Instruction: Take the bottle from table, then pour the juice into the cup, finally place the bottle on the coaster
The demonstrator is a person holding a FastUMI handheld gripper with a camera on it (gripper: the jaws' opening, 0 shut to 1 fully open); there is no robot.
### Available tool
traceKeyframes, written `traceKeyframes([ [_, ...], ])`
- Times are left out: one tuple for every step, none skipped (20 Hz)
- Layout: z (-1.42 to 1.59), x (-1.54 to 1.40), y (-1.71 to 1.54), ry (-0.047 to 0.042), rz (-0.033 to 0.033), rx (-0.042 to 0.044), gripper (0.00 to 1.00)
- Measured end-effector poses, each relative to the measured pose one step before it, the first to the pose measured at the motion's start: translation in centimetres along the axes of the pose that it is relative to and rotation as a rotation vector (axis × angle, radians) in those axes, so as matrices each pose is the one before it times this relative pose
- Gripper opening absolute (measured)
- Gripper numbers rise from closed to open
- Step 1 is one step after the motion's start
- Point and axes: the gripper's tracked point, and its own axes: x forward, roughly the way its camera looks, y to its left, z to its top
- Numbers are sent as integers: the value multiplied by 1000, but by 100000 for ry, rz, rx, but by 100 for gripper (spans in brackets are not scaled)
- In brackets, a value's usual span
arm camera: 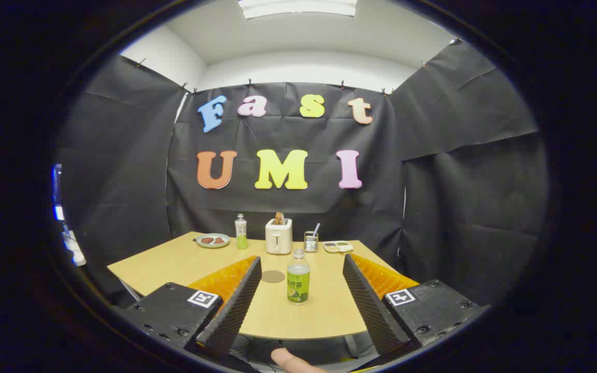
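- Gripper (pixel 301 305) hangs released, its fingers spread wide and touching nothing, short of the near edge of the desk (pixel 174 261).
- Bottle (pixel 298 277), upright with green liquid and a green label, stands on the desk between the two fingers in the line of sight, beyond their tips.
- Coaster (pixel 273 276), a flat brown disc, lies just beside the bottle, towards the left finger.
- Back row: plate (pixel 212 240), second bottle (pixel 241 232), toaster (pixel 279 235), cup (pixel 311 241) holding a straw-like item, small tray (pixel 338 246).
- Step in hand, as judged: the approach, with the bottle not yet taken.
- Next move calls for a level advance until the fingers flank the bottle's body, then closing without tipping it.
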Motion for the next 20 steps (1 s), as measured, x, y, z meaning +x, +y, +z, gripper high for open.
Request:
traceKeyframes([
  [-35, 44, -12, -8, 138, 176, 100],
  [-155, 113, 2, 276, 103, -330, 100],
  [-120, 36, -51, 387, -32, -414, 100],
  [-192, 60, -65, 279, -197, -228, 100],
  [-11, 39, -154, 105, -361, 2, 100],
  [-68, 42, 2, 129, -136, 567, 100],
  [-35, 33, 3, 103, -265, -118, 100],
  [-145, 73, 93, 51, -151, -879, 100],
  [-60, 84, 120, 29, 90, -927, 100],
  [-65, 48, 63, 50, -94, -594, 100],
  [25, 89, -119, -207, -175, 102, 100],
  [-35, 116, -241, -72, -418, 1306, 100],
  [-34, 82, -261, -153, -368, 2072, 100],
  [-172, 127, -293, 183, -317, 1764, 100],
  [-158, 145, -155, 226, -281, 1120, 100],
  [-297, 343, -32, 293, 104, 569, 100],
  [-250, 251, 62, 459, 219, -299, 100],
  [-449, 340, -23, 683, 222, -989, 100],
  [-338, 382, -44, 740, 91, -934, 100],
  [-340, 354, -161, 403, 129, -581, 100],
])
